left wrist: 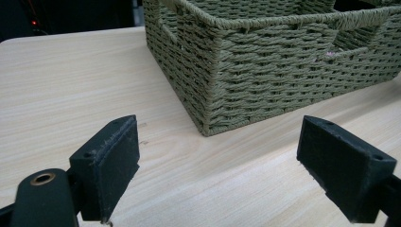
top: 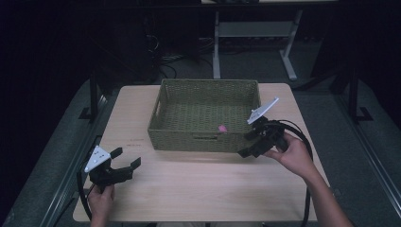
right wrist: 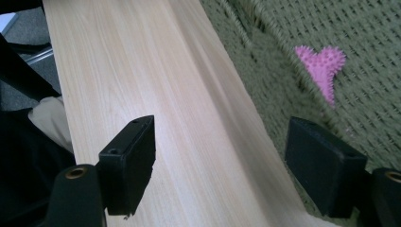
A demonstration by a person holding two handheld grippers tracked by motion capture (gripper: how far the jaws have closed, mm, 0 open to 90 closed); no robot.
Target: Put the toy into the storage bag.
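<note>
Woven green basket (top: 206,97) stands on the wooden table (top: 198,189); a pink spiky toy (top: 221,127) lies inside, near its front wall. Right gripper (top: 249,144) hovers at the basket's front right corner, jaws released, nothing between them. Left gripper (top: 126,158) sits well apart at the table's left, jaws wide, empty.

Wooden table (top: 203,189), perhaps desk legs (top: 216,47) behind

Coarse woven olive basket (top: 203,137), spiky pink rubbery toy (right wrist: 322,66), smooth pale-wood table (top: 198,189).
</note>
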